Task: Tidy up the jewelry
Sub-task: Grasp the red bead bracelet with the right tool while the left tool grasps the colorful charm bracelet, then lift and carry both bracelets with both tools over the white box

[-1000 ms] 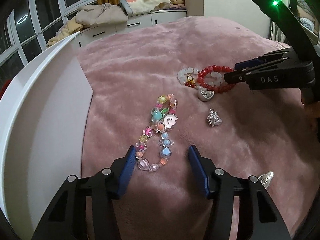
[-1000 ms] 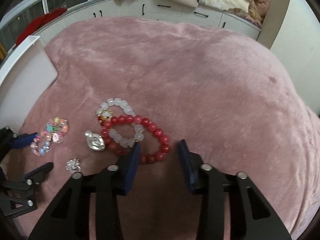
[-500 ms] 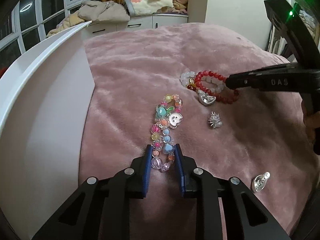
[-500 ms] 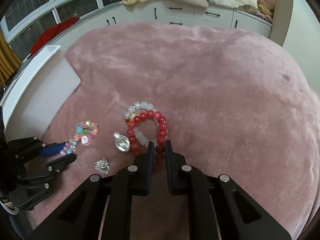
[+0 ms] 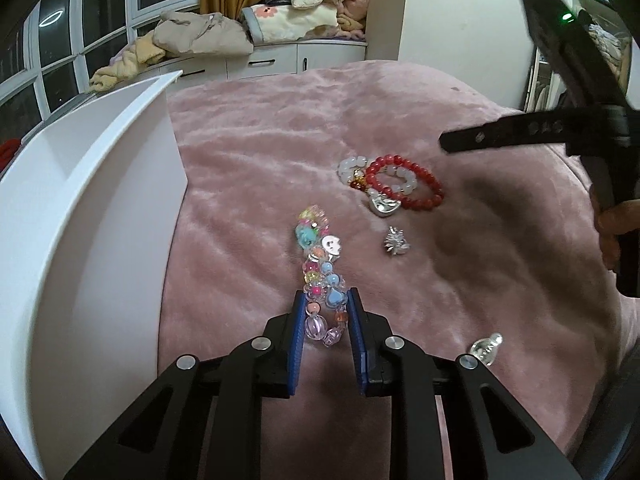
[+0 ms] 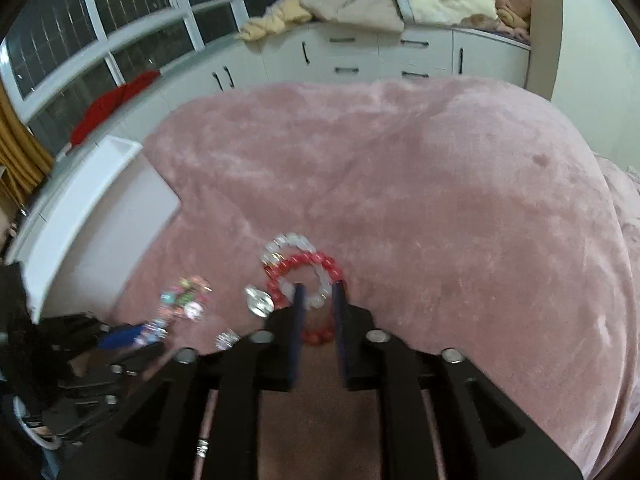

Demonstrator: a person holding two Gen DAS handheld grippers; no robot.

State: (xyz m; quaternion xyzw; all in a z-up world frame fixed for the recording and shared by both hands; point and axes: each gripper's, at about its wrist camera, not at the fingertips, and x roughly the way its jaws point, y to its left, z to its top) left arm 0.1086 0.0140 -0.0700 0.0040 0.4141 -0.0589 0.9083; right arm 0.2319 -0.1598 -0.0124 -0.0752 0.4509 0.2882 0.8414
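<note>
My left gripper is shut on the near end of a colourful bead bracelet, which stretches away from it over the pink blanket. A red bead bracelet lies flat, overlapping a white bead bracelet, with a silver charm at their near side. My right gripper hangs above them with its jaws opening. The red bracelet shows through the gap below, not gripped. In the left wrist view the right gripper is up and to the right of the bracelets.
A white box stands along the blanket's left side. A spiky silver brooch and a small silver piece lie loose on the blanket. A person's hand holds the right gripper. White cabinets with piled laundry stand behind.
My left jaws closed on the colourful bracelet's near end and stayed there. My right jaws pinched shut at the red bracelet, then parted and rose off it, leaving it on the blanket.
</note>
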